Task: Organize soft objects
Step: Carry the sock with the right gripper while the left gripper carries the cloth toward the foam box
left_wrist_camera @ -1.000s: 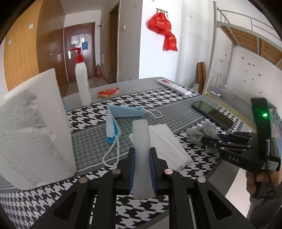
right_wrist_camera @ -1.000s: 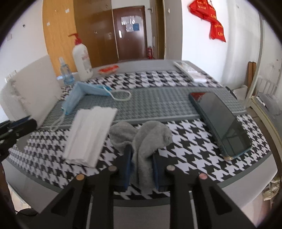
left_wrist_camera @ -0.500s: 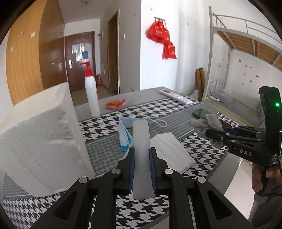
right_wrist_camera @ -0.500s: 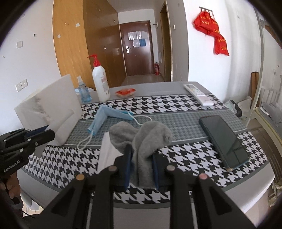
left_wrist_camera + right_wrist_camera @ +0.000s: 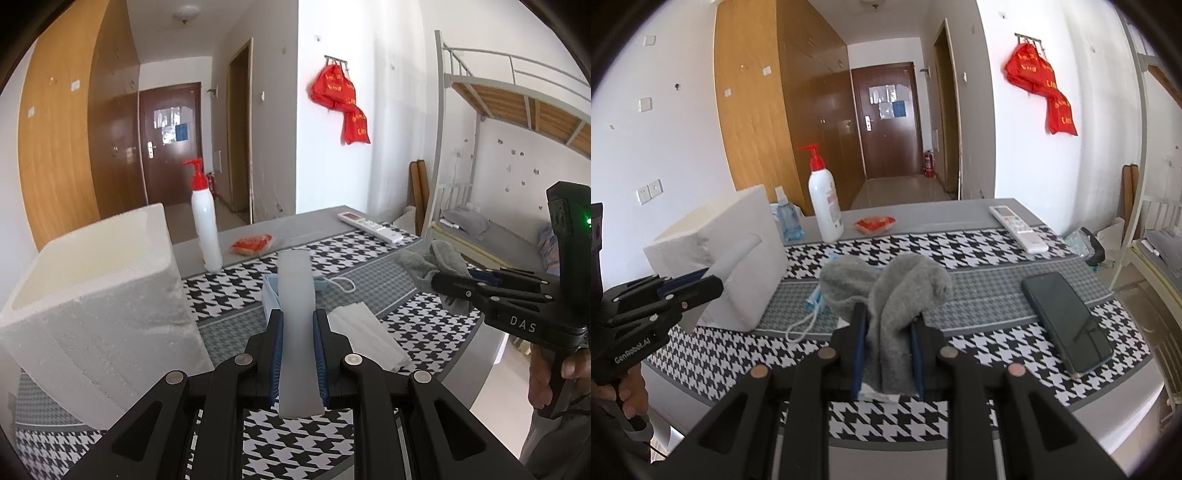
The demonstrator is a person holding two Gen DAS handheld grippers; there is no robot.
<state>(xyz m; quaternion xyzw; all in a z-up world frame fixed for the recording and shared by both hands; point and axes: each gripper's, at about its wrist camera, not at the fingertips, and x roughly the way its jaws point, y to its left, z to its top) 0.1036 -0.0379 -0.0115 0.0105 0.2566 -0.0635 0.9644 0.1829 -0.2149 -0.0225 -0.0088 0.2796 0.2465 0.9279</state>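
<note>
My left gripper (image 5: 297,321) is shut on a pale translucent flat strip (image 5: 296,310) and holds it above the table. My right gripper (image 5: 888,325) is shut on a grey sock (image 5: 897,295), lifted clear of the table; it also shows in the left wrist view (image 5: 432,266). A white foam box (image 5: 92,295), open at the top, stands at the left, also in the right wrist view (image 5: 727,266). A blue face mask (image 5: 271,295) and a folded white cloth (image 5: 369,339) lie on the houndstooth cloth ahead of the left gripper.
A pump bottle (image 5: 823,199), a small blue bottle (image 5: 786,221), an orange packet (image 5: 875,223) and a remote (image 5: 1015,227) sit at the back. A dark phone (image 5: 1067,321) lies at the right. The table edge (image 5: 960,435) is near.
Both grippers have risen and pulled back from the table. The grey sock has been lifted off the cloth. The foam box's open top has come into the left wrist view.
</note>
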